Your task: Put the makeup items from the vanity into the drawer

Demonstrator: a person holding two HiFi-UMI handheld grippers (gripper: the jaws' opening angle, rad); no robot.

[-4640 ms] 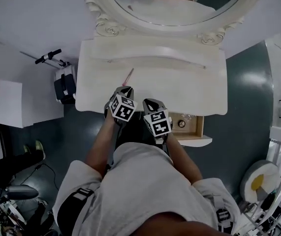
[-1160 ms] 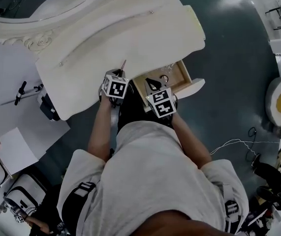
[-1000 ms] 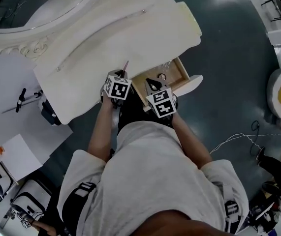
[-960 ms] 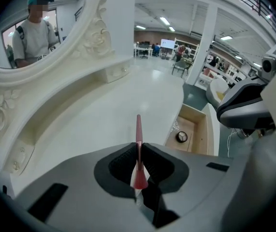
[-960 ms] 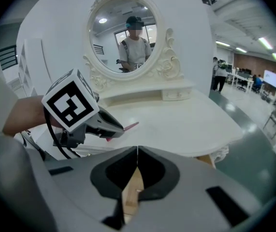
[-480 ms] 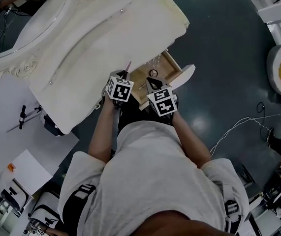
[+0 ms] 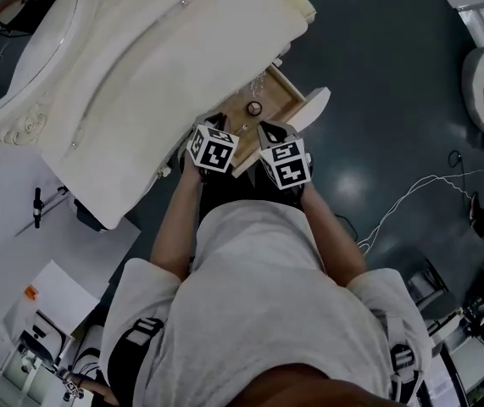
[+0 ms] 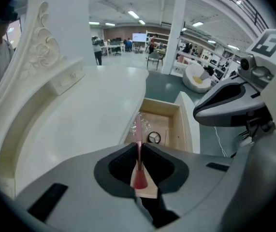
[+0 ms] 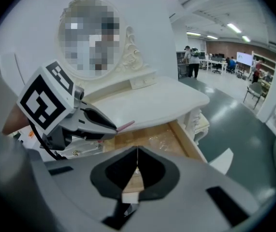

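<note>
Both grippers hang at the front edge of the vanity (image 7: 182,66), over the open drawer (image 7: 308,115); my left gripper (image 8: 138,151) is clamped on a thin pink makeup stick (image 8: 138,129), which pokes forward past the jaw tips, above the drawer's side nearest the vanity top; my right gripper (image 9: 137,151) sits just beside it, jaws pressed together with nothing between them; inside the drawer a small round item (image 8: 153,137) lies on the wooden floor, just beside a clear crinkled wrapper (image 8: 145,124); the drawer's white front panel stands out from the vanity near its right end.
</note>
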